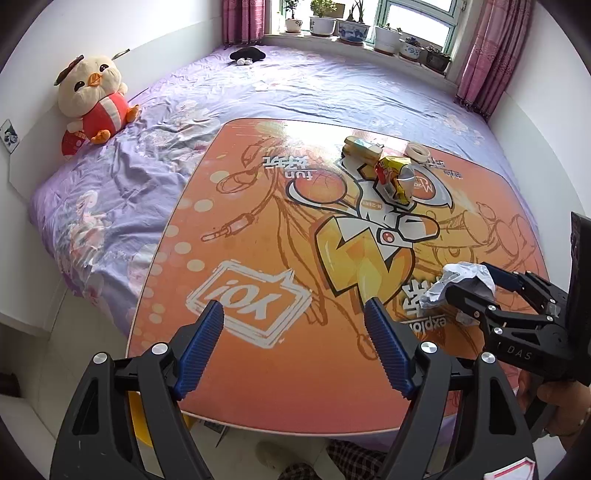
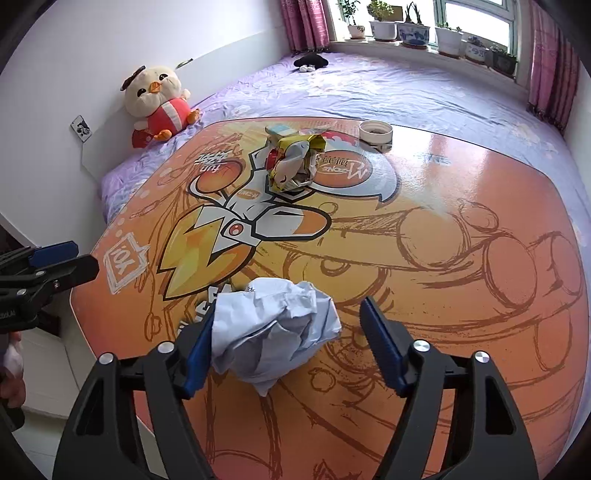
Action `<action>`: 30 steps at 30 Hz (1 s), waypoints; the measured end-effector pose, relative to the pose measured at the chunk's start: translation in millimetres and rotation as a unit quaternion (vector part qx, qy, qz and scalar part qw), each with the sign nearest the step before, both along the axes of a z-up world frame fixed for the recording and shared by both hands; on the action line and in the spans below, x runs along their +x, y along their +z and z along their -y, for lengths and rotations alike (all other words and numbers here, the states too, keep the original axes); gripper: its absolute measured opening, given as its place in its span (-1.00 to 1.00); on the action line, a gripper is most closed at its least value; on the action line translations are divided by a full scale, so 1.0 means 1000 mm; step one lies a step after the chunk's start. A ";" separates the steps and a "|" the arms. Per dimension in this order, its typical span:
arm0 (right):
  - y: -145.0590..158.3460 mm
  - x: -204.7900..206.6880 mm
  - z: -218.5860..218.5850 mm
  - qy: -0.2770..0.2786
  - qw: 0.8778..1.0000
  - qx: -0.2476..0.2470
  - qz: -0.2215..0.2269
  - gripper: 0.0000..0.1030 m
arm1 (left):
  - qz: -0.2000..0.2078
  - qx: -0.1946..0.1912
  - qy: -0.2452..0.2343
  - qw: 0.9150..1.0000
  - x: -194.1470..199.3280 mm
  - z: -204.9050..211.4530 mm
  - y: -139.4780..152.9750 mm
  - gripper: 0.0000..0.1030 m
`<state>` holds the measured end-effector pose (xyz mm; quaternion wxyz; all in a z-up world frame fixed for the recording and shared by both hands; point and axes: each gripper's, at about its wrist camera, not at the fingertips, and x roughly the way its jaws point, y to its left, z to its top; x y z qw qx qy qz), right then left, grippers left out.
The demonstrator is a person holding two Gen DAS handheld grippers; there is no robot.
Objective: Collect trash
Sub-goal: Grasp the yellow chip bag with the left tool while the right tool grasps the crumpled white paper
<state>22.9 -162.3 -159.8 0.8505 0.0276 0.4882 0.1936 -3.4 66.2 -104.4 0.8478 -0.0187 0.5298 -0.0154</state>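
A crumpled white paper ball (image 2: 275, 332) lies on the orange table (image 2: 461, 295) between the fingers of my right gripper (image 2: 291, 314). The jaws are open; the left pad touches or nearly touches the paper, the right pad stands apart. The ball also shows in the left wrist view (image 1: 458, 282), with the right gripper (image 1: 476, 280) around it. My left gripper (image 1: 295, 314) is open and empty over the table's near edge. A yellow crumpled snack wrapper (image 2: 293, 162) (image 1: 393, 173), a small carton (image 1: 360, 147) and a tape roll (image 2: 375, 132) (image 1: 416, 150) lie at the far side.
The table (image 1: 258, 258) rests on a bed with a purple sheet (image 1: 295, 85). A plush chick (image 1: 94, 98) leans on the wall at left. A dark object (image 1: 247, 55) lies near the window. Potted plants (image 1: 354, 29) line the sill.
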 end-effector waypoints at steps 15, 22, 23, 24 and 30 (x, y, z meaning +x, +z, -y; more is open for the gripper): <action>0.013 0.015 0.060 -0.028 1.000 -0.008 0.008 0.03 | 0.002 -0.005 -0.053 0.999 0.074 0.073 -0.018 0.50; 0.012 0.020 0.085 -0.038 0.999 -0.017 0.004 0.05 | -0.015 -0.009 -0.059 0.998 0.123 0.098 -0.040 0.40; 0.011 0.020 0.087 -0.038 0.999 -0.019 0.003 0.05 | -0.015 -0.009 -0.058 0.998 0.128 0.100 -0.041 0.39; 0.010 0.021 0.089 -0.038 0.999 -0.018 0.002 0.05 | -0.015 -0.009 -0.057 0.998 0.134 0.102 -0.042 0.34; 0.010 0.024 0.093 -0.036 0.999 -0.019 0.002 0.06 | -0.026 -0.005 -0.058 0.998 0.148 0.105 -0.052 -0.09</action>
